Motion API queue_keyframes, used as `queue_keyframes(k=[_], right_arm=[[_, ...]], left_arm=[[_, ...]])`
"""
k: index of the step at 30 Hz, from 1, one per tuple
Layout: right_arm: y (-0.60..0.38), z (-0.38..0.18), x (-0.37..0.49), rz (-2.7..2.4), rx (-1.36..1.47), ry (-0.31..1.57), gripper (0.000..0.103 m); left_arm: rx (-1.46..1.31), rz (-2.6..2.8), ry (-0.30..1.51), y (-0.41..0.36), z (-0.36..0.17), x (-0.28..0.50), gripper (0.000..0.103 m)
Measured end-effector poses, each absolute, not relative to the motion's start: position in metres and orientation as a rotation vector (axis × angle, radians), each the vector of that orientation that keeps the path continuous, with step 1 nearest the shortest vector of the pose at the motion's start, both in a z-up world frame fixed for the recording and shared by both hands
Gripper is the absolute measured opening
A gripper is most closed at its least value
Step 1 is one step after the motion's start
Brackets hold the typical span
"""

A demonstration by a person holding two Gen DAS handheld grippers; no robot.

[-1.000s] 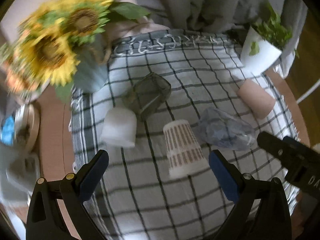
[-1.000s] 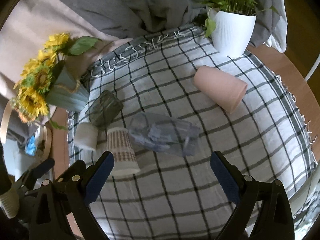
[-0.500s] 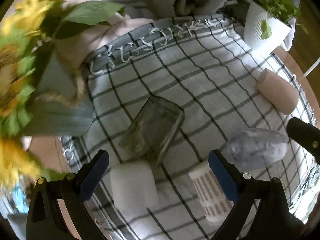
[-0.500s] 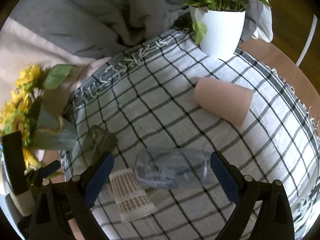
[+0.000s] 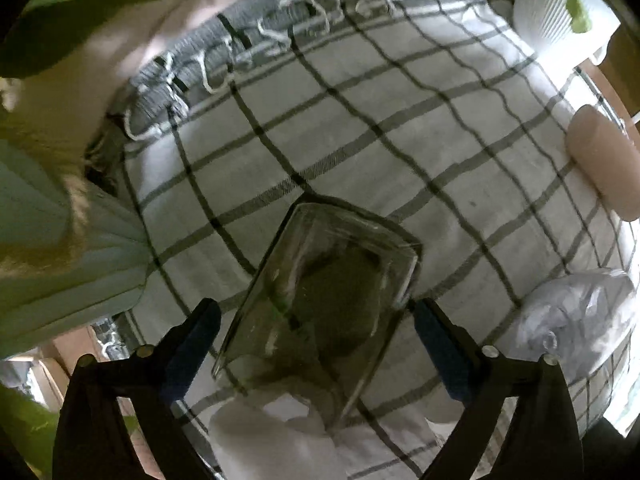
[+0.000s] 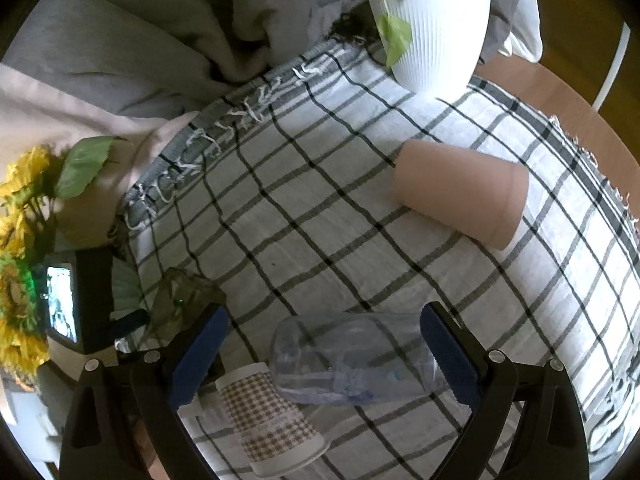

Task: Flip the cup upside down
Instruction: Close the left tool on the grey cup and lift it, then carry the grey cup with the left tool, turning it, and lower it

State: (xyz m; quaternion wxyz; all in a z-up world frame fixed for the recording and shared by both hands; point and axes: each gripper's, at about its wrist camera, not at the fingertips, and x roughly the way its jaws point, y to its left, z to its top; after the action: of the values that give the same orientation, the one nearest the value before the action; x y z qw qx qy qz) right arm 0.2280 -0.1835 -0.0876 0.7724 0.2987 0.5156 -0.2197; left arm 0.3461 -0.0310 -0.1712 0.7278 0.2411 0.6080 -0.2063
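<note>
1. While the left gripper is held low over the checked cloth, its blue-padded fingers are spread wide on either side of the glass cup, and no contact with the glass can be made out.
2. The glass cup is seen lying on its side on the cloth, its square end pointed away from the left gripper.
3. A white cup is seen just behind the glass cup, at the frame's lower edge; whether the two touch cannot be told.
4. The right gripper is held with its fingers apart, nothing being clamped between them.
5. A clear plastic cup is seen on its side to the right of the glass cup, with a checked paper cup just beside it.
6. A pink cup lies on its side well beyond the glass cup, near a white pot.
7. Sunflowers are seen left of the glass cup.
</note>
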Motion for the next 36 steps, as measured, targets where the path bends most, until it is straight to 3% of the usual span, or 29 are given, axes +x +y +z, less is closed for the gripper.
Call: queue_keyframes(k=[13,22,36], right_arm=[[-0.188,-0.099,0.238,-0.513,0.696,1.135,0.097],[-0.188,-0.104,0.242,-0.504,0.656,1.144,0.097],[-0.194,-0.097,0.238,-0.518,0.621,1.110,0.097]], left_arm=[[0.485,-0.504,1.433,-0.023,-0.200,0.371,0.083],[0.455,-0.463,1.373,-0.022,-0.190,0.371,0.072],[0.371,-0.434,1.305,-0.022,-0.171,0.375,0.068]])
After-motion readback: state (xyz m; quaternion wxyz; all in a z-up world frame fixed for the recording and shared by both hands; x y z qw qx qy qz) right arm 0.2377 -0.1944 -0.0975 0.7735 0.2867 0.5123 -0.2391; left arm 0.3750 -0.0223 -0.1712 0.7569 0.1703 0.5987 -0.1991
